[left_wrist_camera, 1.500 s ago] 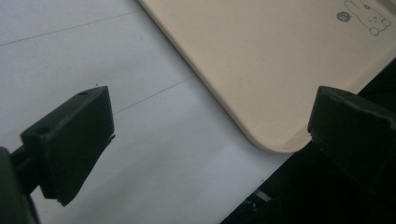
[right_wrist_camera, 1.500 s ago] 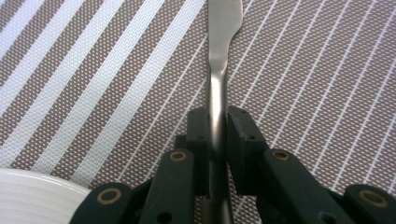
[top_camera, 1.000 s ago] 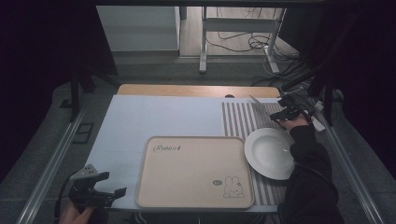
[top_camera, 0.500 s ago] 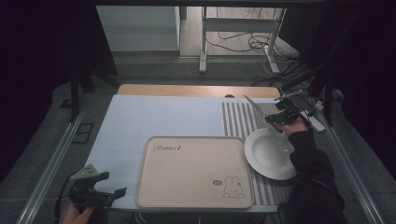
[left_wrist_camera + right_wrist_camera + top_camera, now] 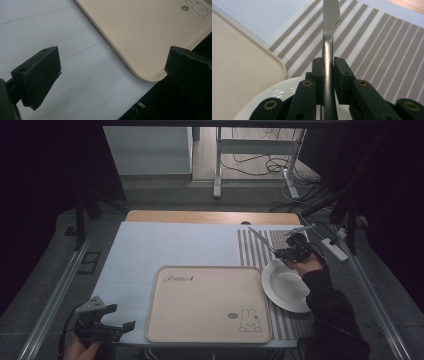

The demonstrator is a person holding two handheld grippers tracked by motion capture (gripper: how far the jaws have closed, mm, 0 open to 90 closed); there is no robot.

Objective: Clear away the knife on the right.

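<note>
From the high view I see my right gripper (image 5: 286, 254) clamped on a table knife (image 5: 261, 240), its blade pointing away over the striped placemat (image 5: 255, 251), just above the far rim of the white plate (image 5: 285, 287). My left gripper (image 5: 107, 322) sits at the near left corner, beside the beige tray (image 5: 207, 305). In the left gripper view the jaws stand wide apart with nothing between them. In the right gripper view the pads (image 5: 340, 77) pinch the knife's handle.
</note>
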